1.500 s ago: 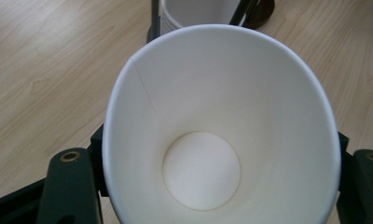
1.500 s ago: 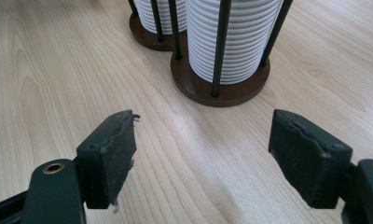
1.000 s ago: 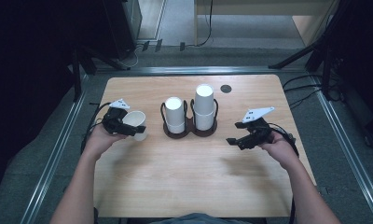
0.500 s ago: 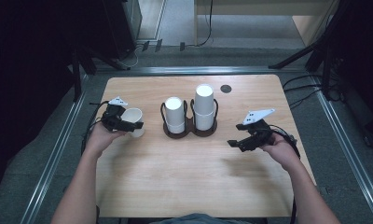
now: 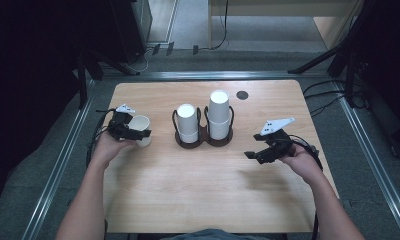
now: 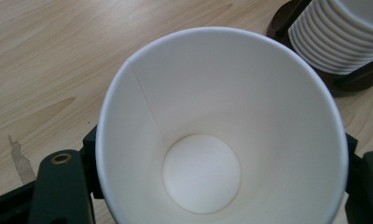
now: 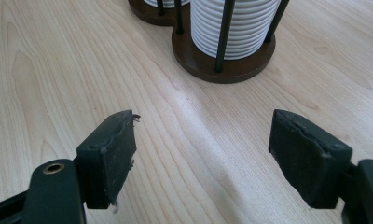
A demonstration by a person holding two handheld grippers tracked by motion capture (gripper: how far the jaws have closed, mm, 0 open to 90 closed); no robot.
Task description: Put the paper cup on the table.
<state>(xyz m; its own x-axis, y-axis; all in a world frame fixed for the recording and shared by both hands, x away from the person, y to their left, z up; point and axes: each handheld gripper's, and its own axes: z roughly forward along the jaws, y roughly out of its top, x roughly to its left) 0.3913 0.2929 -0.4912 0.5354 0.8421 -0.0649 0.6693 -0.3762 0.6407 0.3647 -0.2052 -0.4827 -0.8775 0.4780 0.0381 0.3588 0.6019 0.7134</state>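
A white paper cup (image 5: pixel 141 128) (image 6: pixel 212 140) sits at the table's left, its open mouth facing the left gripper view. My left gripper (image 5: pixel 136 134) is shut on it, one black jaw against each side of the cup wall. Whether the cup rests on the table I cannot tell. A dark brown two-ring holder (image 5: pixel 203 142) (image 7: pixel 222 65) in the middle carries two stacks of white cups, a shorter one (image 5: pixel 186 122) and a taller one (image 5: pixel 219 114). My right gripper (image 5: pixel 253 155) (image 7: pixel 203 140) hovers open over bare wood, right of the holder and apart from it.
The wooden table (image 5: pixel 198 190) has wide bare wood in front of the holder. A small black round spot (image 5: pixel 242 94) lies near the far edge. Metal rails and cables run along the floor on both sides of the table.
My left gripper has come in around the paper cup and closed on it. The right gripper has hardly moved and stays open.
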